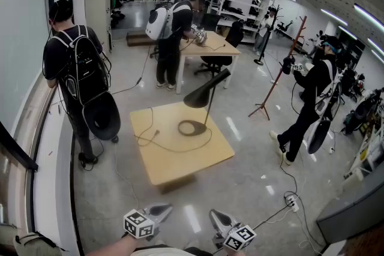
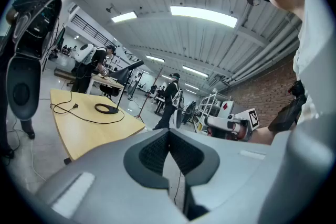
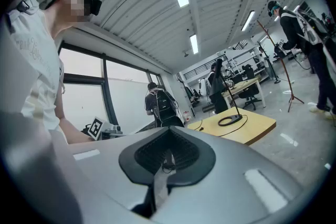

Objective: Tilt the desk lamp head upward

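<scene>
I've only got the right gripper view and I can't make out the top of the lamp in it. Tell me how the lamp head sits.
Observer: In the head view, the lamp head is a dark cone. Its wide mouth is the low end, angled down toward the table.
Operator: Good. Now report the left claw.
Observer: The left gripper view shows the left claw shut, jaws together with nothing between them.
</scene>
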The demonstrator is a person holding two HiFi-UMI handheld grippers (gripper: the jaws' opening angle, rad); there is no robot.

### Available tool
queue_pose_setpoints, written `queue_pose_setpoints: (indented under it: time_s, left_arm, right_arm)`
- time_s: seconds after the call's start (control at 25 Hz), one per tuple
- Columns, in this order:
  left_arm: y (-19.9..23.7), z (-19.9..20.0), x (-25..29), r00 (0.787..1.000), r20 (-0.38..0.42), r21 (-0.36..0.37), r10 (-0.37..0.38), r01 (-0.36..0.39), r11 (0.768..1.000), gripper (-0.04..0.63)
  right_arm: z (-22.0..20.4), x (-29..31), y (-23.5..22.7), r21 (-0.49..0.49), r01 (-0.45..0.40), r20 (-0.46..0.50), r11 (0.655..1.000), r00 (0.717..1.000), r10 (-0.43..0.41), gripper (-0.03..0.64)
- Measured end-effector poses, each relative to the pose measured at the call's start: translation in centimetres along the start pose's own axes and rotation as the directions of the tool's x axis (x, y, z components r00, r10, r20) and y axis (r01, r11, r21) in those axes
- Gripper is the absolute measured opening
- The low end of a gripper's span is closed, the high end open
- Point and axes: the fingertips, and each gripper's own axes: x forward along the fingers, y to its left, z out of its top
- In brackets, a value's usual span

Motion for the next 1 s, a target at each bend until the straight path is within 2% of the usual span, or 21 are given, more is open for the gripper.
queue_pose_setpoints:
  time_s: [0.24,0.48,0.64,0.8,1.0]
  left_arm:
    - [-0.8,-0.1,0.6,1.000,0.011,-0.012,0.002,-0.002,1.000,0.000]
    - [-1.8,0.7,2.4,1.000,0.030,0.000,-0.004,0.004,1.000,0.000]
    - [-2.1,0.9,3.3,1.000,0.031,-0.008,0.007,-0.007,1.000,0.000]
    - [-2.2,0.6,4.1,1.000,0.020,-0.013,0.024,-0.024,1.000,0.000]
    - [-2.6,0.9,5.1,0.999,0.032,-0.034,0.036,-0.035,0.999,0.000]
  right_arm:
    - [0.7,-0.8,-0.9,-0.005,0.055,0.001,0.998,0.998,-0.055,0.011]
    - [2.3,-2.0,-2.0,0.031,0.016,0.034,0.999,0.999,-0.017,0.011]
    - [2.4,-2.2,-2.6,0.018,-0.003,0.007,1.000,1.000,0.003,0.011]
    - [2.0,-2.1,-3.5,-0.024,0.007,-0.033,1.000,0.999,-0.007,0.011]
    - [1.5,-2.3,-5.0,-0.023,0.021,-0.054,1.000,0.998,-0.022,0.011]
